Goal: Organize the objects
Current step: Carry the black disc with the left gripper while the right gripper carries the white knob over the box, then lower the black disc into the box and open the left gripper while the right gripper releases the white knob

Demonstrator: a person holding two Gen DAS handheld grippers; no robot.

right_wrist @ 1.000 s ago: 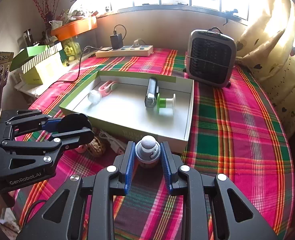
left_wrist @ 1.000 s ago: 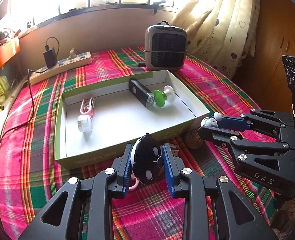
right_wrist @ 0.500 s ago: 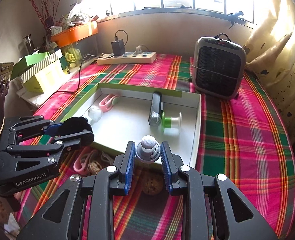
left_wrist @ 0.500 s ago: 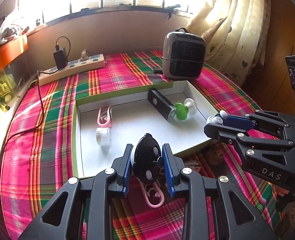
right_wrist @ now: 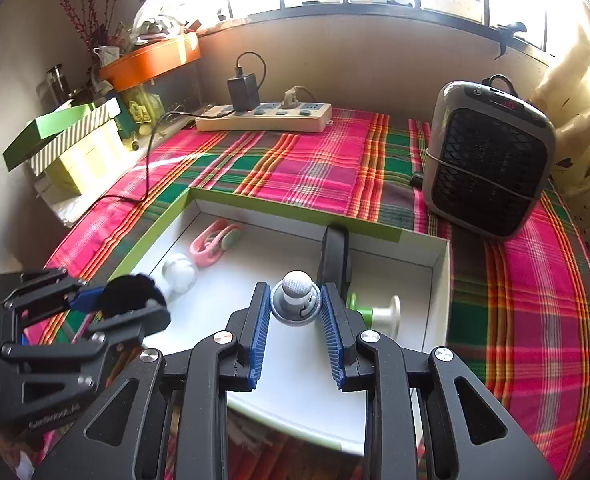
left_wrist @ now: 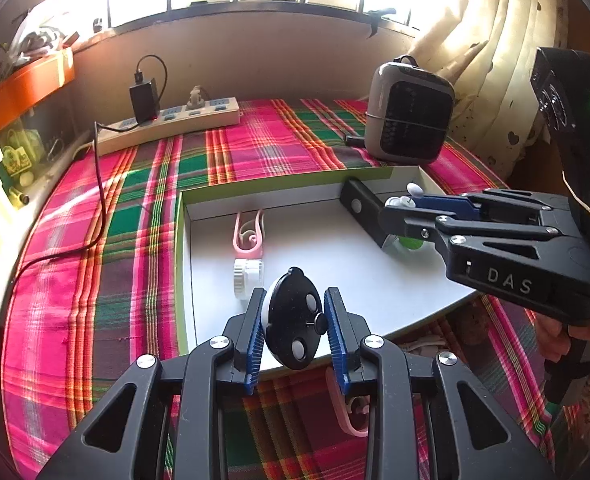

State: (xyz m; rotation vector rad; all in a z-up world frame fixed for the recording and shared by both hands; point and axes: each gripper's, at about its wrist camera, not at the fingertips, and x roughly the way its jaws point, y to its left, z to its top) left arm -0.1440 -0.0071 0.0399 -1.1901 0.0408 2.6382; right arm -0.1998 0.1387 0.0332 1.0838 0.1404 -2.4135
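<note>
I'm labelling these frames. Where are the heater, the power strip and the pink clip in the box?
heater (right_wrist: 491, 168), right wrist view, on its dark front grille.
power strip (right_wrist: 265, 117), right wrist view, on its top face.
pink clip (left_wrist: 248, 234), left wrist view, on its looped middle.

A black oval gadget (left_wrist: 293, 320) with pale round buttons is sitting upright between the blue pads of the left gripper (left_wrist: 293, 330), hanging over the near edge of the green-rimmed white box (left_wrist: 181, 240). A small grey piece with a white domed cap (right_wrist: 296, 299) is sitting clamped in the right gripper (right_wrist: 296, 316) above the box floor. Inside, a pink clip (left_wrist: 248, 233), a white ribbed cap (left_wrist: 247, 278), a black bar (right_wrist: 334, 258) and a green-and-white spool (right_wrist: 377, 313) are lying flat.
</note>
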